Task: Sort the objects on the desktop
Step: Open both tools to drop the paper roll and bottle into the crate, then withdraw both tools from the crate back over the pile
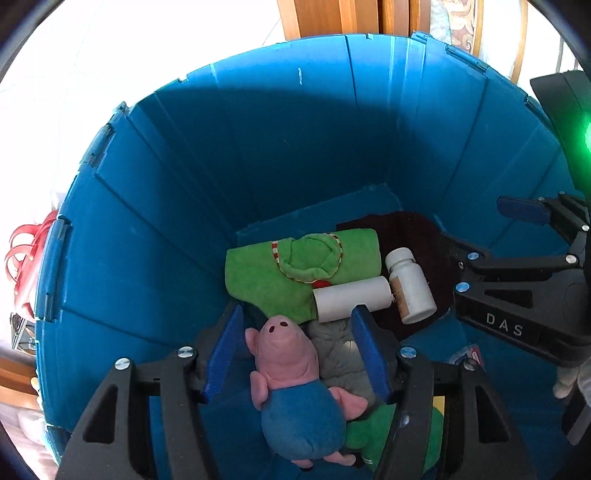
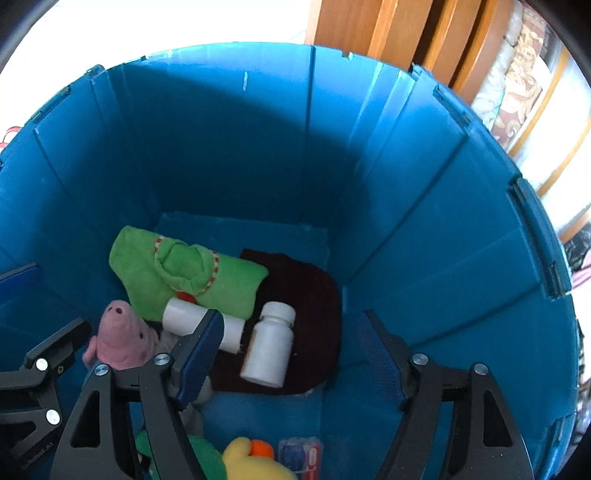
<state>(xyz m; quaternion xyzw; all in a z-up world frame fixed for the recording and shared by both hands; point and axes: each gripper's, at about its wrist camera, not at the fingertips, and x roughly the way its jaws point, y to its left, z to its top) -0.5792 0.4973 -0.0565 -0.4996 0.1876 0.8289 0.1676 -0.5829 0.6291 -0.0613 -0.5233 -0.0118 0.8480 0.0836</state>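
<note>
Both tongs are hanging nose-down inside a deep blue plastic bin (image 1: pixel 155 206).

Left tongs (image 1: pixel 297 354) are standing apart w/ blue pads (image 1: pixel 221 354). A pig plush (image 1: pixel 291 384) (pink head, blue body) is lying on its back between the pads, loose, w/ neither pad pressing on it. A grey soft item (image 1: pixel 340 354) is sitting under the pig's right side, next to the right pad.

Right tongs (image 2: pixel 291 354) are also standing wide apart and holding nothing. A white pill bottle (image 2: pixel 269 343) is lying on its side between and beyond the pads, untouched, on a dark maroon cloth (image 2: pixel 310 295) spread on the bin floor.

Other bin contents:
- A rolled green towel (image 1: pixel 266 273) w/ red-and-white trim is lying across the far end of the floor.
- A white tube (image 1: pixel 351 297) is lying on its side against the towel's near edge, its end touching the bottle's side.
- A yellow plush w/ orange beak (image 2: pixel 243 458) is sitting at the near edge in the right wrist view, w/ a green plush (image 2: pixel 199 458) just beside it and a small clear packet w/ red print (image 2: pixel 299 454) to its right.

In the left wrist view the right tongs are showing at the right edge, near the bottle. Wooden furniture (image 2: pixel 388 33) is standing beyond the bin rim.
</note>
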